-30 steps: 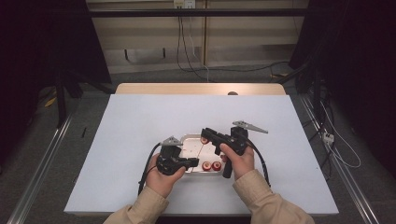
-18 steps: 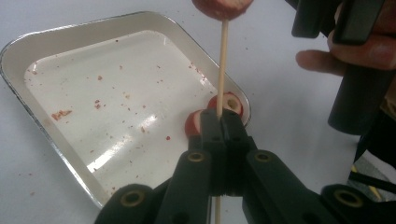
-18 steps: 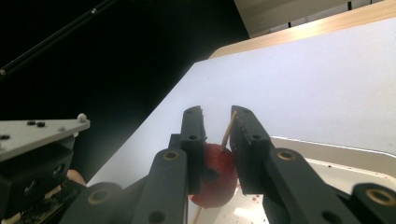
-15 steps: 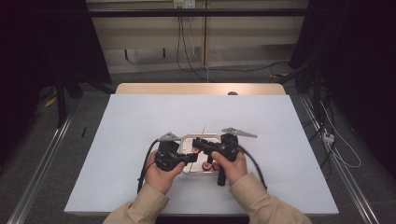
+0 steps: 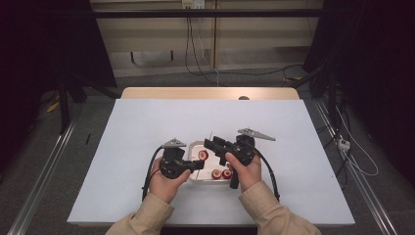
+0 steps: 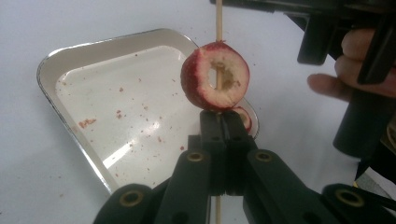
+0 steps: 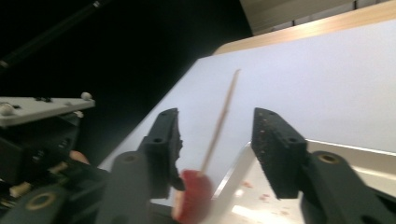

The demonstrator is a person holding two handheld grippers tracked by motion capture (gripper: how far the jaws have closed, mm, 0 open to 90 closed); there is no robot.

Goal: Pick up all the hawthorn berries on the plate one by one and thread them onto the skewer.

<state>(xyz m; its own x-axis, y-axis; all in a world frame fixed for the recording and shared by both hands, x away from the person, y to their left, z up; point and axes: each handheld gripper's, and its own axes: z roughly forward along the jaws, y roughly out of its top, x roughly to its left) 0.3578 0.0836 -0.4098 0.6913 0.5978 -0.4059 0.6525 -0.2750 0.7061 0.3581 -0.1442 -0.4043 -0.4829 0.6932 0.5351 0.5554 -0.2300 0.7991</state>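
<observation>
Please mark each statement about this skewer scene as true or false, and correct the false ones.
1. The left gripper is shut on the wooden skewer. True.
2. One fruit slice with a hole in its middle sits on the skewer. True.
3. The right gripper is clamped on the fruit slice. False: its jaws have just been opening and stand apart, with the skewer between them untouched.
4. The white tray holds no fruit. False: red fruit pieces lie in it.

no readable text, label or number on anything here.
</observation>
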